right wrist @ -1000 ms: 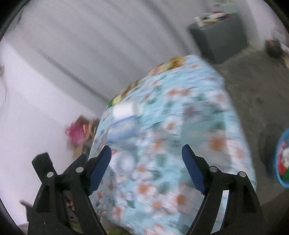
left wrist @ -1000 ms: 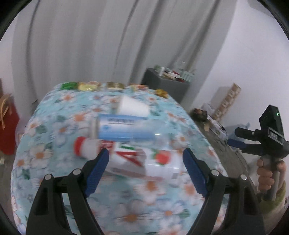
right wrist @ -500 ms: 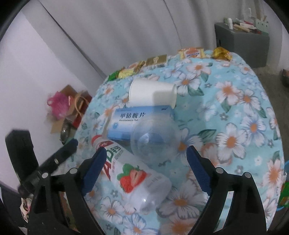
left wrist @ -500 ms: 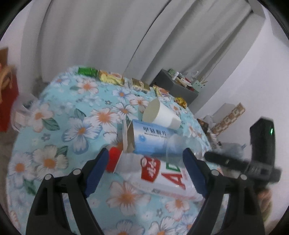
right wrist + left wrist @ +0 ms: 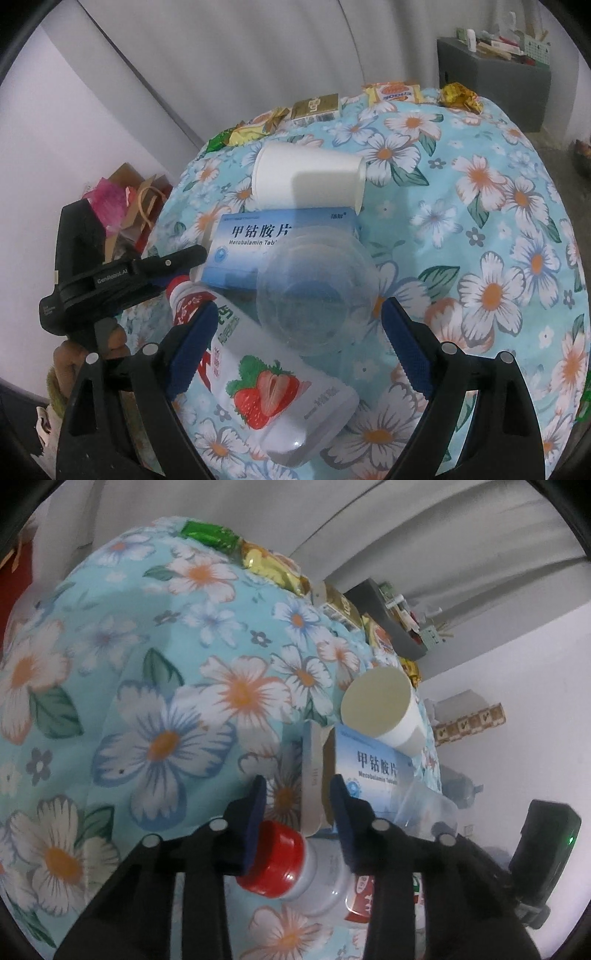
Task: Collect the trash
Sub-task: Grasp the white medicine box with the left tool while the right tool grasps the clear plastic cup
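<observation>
Your left gripper [image 5: 297, 801] is narrowed around the medicine box's [image 5: 258, 245] open end flap, perhaps ready to pinch it; your right gripper [image 5: 297, 347], spread wide, straddles the clear cup [image 5: 317, 291] lying beside the bottle [image 5: 273, 384] on the worktop [image 5: 498, 258].

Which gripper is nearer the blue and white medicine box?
Left. The left gripper straddles the open flap end of the blue and white medicine box. The right gripper sits back, around the clear plastic cup.
</observation>
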Demonstrator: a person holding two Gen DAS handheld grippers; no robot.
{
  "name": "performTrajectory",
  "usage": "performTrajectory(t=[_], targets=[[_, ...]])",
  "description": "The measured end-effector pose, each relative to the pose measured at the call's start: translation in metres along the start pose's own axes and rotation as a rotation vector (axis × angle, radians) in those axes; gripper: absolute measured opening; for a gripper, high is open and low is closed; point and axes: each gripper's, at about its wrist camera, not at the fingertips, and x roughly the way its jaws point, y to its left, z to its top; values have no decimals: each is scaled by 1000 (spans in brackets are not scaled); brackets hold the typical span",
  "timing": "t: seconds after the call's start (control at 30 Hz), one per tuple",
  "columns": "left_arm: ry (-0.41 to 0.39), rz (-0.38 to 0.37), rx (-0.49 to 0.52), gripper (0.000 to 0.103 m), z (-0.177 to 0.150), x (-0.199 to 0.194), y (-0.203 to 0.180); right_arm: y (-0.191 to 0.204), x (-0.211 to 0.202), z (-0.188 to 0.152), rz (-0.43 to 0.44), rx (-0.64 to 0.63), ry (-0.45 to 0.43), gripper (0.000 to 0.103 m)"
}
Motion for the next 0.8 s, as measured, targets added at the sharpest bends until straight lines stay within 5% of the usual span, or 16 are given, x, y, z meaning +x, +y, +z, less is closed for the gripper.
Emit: performTrajectory(t=[0.17,0.4,0.5,0.8], targets=[[-1,48,32,20,5,9,-4,-1,6,1,8,9,8,86],[-19,100,70,18,5,13,-10,-6,9,1,13,26,2,80],[-31,127,76,2,5,16,-12,-10,8,1,22,43,-3,75],[-82,130,104,1,1,7,-16,-21,2,-1,36,68,-13,65]])
